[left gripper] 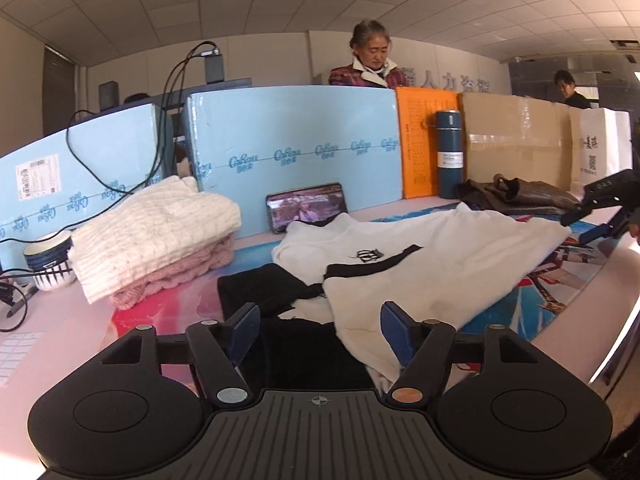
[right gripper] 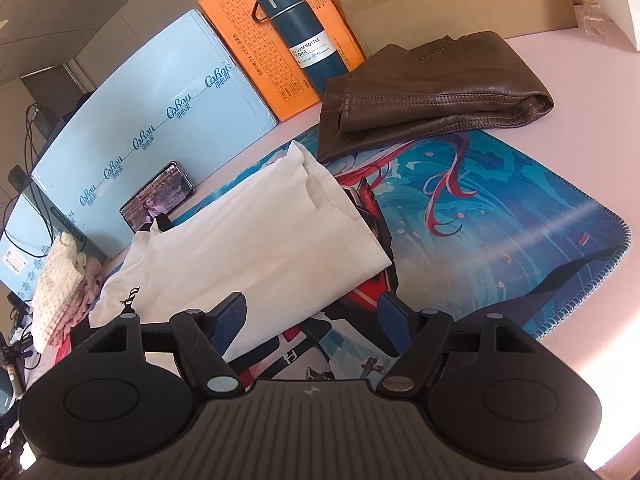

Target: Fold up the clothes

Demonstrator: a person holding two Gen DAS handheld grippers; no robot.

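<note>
— One garment is on the go: a white T-shirt [left gripper: 436, 264] with black sleeve trim, lying half-spread across the printed desk mat [right gripper: 520, 216]. Its black parts sit at about seven o'clock from the white body, nearest the left gripper [left gripper: 320, 328].

— Is either tool holding it?

— No. The left gripper hangs just above the shirt's near edge with its blue pads [left gripper: 394, 326] spread wide and nothing between them. The right gripper [right gripper: 312, 316] is wide apart too, over the mat just off the shirt's hem corner, empty.

— What's around it?

— At ten o'clock from the shirt, a stack of folded knitwear [left gripper: 156, 232], cream on pink. At twelve, a phone [left gripper: 306, 206] leans against a pale blue box [left gripper: 292, 140], screen lit. At one to two o'clock, a folded brown leather garment [right gripper: 432, 96], with a dark blue flask [right gripper: 304, 36] standing behind it.

— So what could spoil it?

— I'd say the shirt is bunched, with layers overlapping near the hem. A pinch there may catch only the top layer, and the fold would come out crooked. If the left one bites the black sleeve rather than the body, the shirt would drag askew. A wide sweep toward twelve o'clock could tip the phone, and a lift toward two o'clock might nudge the flask.
</note>
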